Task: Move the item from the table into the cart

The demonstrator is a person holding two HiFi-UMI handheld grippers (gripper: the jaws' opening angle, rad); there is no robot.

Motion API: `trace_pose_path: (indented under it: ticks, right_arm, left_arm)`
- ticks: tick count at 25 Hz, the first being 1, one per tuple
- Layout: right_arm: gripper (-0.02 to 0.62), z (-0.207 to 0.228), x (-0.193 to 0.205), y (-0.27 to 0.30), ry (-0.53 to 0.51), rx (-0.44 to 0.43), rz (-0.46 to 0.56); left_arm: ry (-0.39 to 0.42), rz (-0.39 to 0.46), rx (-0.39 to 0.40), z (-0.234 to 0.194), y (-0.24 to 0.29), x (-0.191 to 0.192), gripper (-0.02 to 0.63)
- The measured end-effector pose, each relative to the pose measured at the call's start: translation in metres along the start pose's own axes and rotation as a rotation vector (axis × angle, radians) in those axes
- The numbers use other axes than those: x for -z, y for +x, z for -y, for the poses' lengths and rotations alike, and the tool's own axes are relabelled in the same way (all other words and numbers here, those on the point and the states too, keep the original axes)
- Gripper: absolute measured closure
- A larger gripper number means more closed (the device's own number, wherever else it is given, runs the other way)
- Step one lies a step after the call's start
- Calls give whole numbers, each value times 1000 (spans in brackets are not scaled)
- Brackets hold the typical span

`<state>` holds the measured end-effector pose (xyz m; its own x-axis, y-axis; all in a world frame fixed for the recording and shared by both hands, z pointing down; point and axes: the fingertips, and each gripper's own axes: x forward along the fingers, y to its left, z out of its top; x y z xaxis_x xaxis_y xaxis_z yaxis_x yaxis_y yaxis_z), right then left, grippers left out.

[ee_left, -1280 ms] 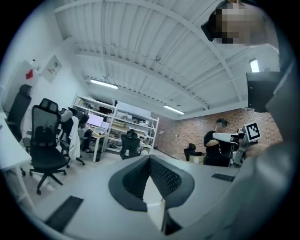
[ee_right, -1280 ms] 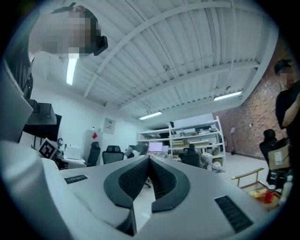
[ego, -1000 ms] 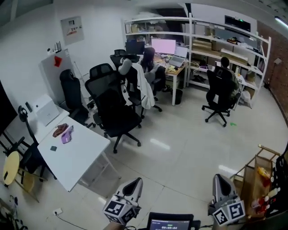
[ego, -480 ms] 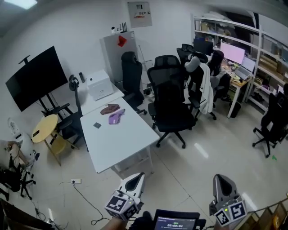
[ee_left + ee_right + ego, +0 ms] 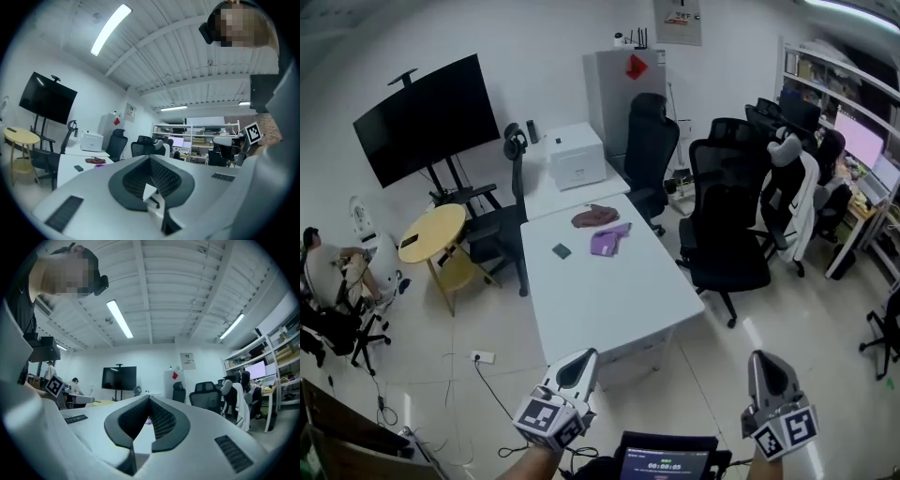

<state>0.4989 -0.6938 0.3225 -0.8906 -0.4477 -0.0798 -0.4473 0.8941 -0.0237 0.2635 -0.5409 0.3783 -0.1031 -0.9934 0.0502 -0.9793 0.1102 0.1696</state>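
Both tools sit low at the near edge of the head view, pointing level toward the far side of the room. The left gripper (image 5: 578, 362) has its jaws pressed together: in the left gripper view (image 5: 150, 158) the dark ribbed pads meet at the tip with nothing pinched between them. The right gripper (image 5: 766, 362) is the same, and in the right gripper view (image 5: 149, 398) its pads close on each other and hold nothing. Ahead of them stands a long white table (image 5: 609, 305), its near end just beyond the left gripper. Three small things lie on its far half, well apart from both tools: a purple cloth (image 5: 607, 241), a reddish-brown cloth (image 5: 594, 217) just beyond it, and a small dark square piece (image 5: 562, 250) to the left of the purple cloth. Which of them is the task's item cannot be told. A second white surface behind the table carries a white box (image 5: 577, 156). To the far left stands a black television (image 5: 427, 117) on a stand, with a round yellow table (image 5: 431, 232) nearer. Black office chairs (image 5: 727, 234) stand to the right of the table. A small screen (image 5: 664, 462) sits between the two grippers at the near edge.
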Motion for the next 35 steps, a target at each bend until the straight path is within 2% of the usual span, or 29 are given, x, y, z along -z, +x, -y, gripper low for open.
trace_pose_path:
  ticks: [4, 9, 13, 15, 16, 18, 23, 27, 32, 34, 35]
  right_arm:
    - [614, -34, 14, 91, 2, -152, -28]
    - [614, -64, 40, 202, 30, -316, -30]
    - [613, -95, 55, 276, 58, -396, -62]
    - [603, -126, 69, 314, 47, -455, -101]
    - [542, -144, 77, 335, 40, -484, -126]
    - [528, -181, 90, 377, 41, -514, -156]
    - [528, -293, 108, 468, 22, -479, -159]
    - [528, -368, 115, 529, 10, -448, -170]
    - [525, -419, 120, 593, 10, -477, -210]
    - [445, -423, 126, 617, 22, -492, -222]
    - [445, -424, 131, 629, 33, -494, -221]
  left_arm:
    - [-1, 13, -116, -77, 2, -9, 611]
    - [2, 16, -301, -166, 8, -16, 611]
    - [-3, 9, -374, -217, 4, -30, 611]
    - [9, 13, -386, -258, -4, -33, 611]
    - [8, 16, -394, -282, -9, -35, 611]
    - [4, 17, -405, -333, -22, -39, 611]
    - [-6, -15, -397, -475, -72, -49, 611]
    - [13, -1, -334, -560, -96, -71, 611]
    - [-11, -1, -294, -635, -85, -78, 611]
    - [-17, -8, -286, -658, -65, -76, 611]
    - [-15, -17, -285, -669, -56, -75, 611]
